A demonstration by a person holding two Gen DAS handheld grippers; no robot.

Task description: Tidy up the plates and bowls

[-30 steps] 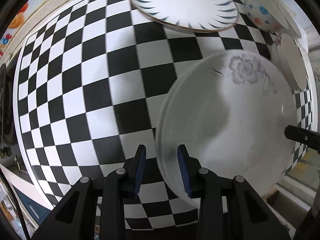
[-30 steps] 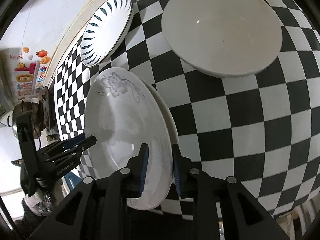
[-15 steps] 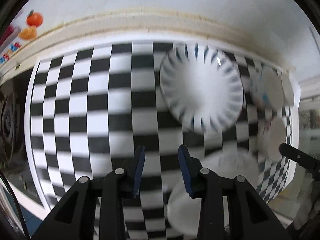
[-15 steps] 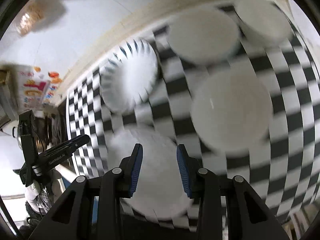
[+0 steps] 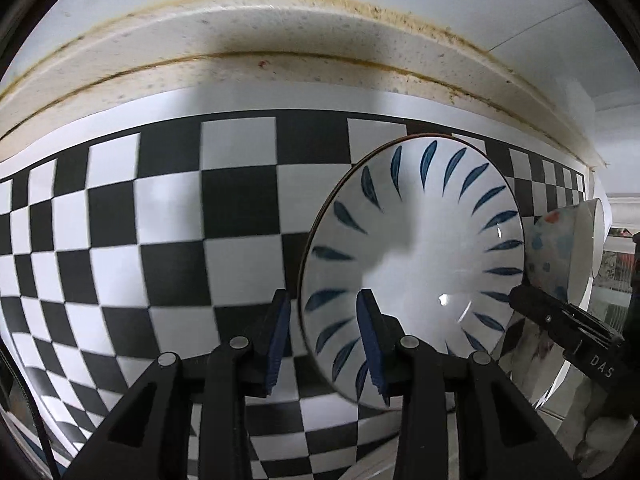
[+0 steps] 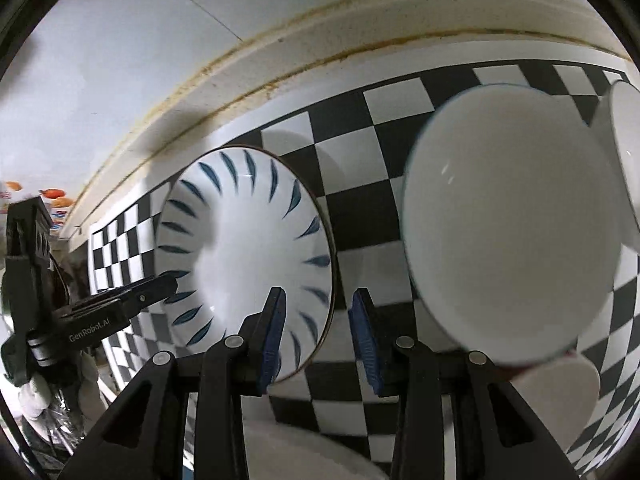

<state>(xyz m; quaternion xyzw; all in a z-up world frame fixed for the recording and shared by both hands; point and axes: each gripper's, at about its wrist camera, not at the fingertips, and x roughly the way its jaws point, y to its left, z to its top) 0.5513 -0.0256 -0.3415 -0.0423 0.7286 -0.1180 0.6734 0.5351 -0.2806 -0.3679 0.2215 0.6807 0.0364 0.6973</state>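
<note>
A black-and-white checkered cloth [image 5: 168,248] covers the worktop, running back to a stained cream ledge [image 5: 280,32] and a pale wall [image 6: 120,40] behind it.

The left tool [image 5: 325,340] points down at the left rim of the blue-leaf plate [image 5: 420,264]. That rim passes between its blue pads [image 5: 372,344], with a gap visible on either side, so the jaws stand narrow and grip nothing. The right tool [image 6: 320,332] straddles the opposite rim of the same plate [image 6: 240,256]; its jaws are closing, the rim lies between them, and the pads do not press on it.

Right of the plate, in the right wrist view, lies a plain white plate [image 6: 512,224], with another white dish [image 6: 628,160] at the frame's edge beyond it. In the left wrist view a speckled bowl [image 5: 560,256] stands just beyond the leaf plate's far rim.
</note>
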